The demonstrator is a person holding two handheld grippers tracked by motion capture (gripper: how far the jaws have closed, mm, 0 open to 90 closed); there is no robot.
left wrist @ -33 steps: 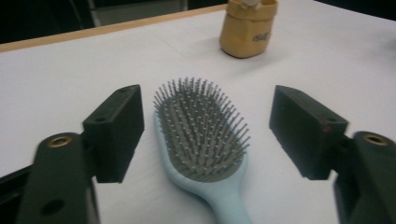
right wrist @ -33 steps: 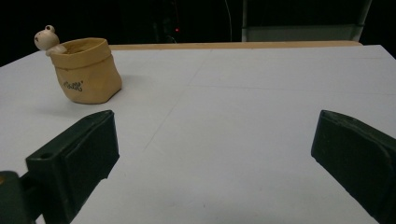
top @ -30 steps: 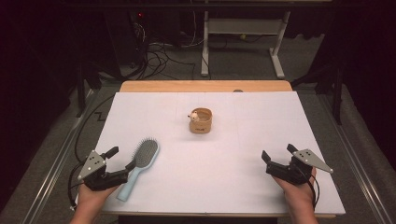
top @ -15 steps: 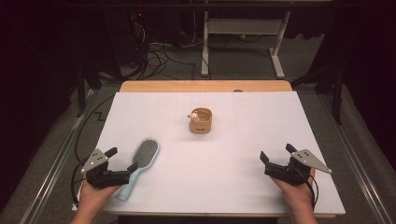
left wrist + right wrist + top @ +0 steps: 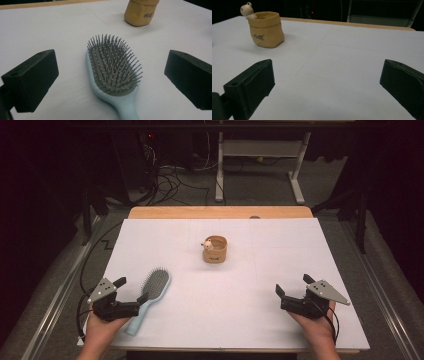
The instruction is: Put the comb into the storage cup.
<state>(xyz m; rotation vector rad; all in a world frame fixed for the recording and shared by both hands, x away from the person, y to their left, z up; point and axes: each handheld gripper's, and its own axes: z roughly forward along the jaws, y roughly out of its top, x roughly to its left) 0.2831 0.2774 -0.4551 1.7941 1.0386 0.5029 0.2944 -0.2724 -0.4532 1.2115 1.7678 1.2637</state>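
So the light blue paddle hairbrush (image 5: 150, 296) is lying bristles-up on the white table cover (image 5: 250, 330) near the front left corner, and the left gripper (image 5: 131, 290) has just been opening its jaws; they now stand spread wide on either side of the brush handle without touching it. Right gripper (image 5: 294, 287) sits over at the front right, jaws wide apart with nothing between them. Past the brush, mid-table, stands a little tan sack-shaped pot (image 5: 215, 250) with a tiny white figure (image 5: 206, 244) on its rim.

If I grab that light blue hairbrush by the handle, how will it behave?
The hairbrush looks like rigid plastic, so it probably stays stiff. Its smooth handle may slip a little. The wide bristled head likely outweighs the handle, so it may droop forward.
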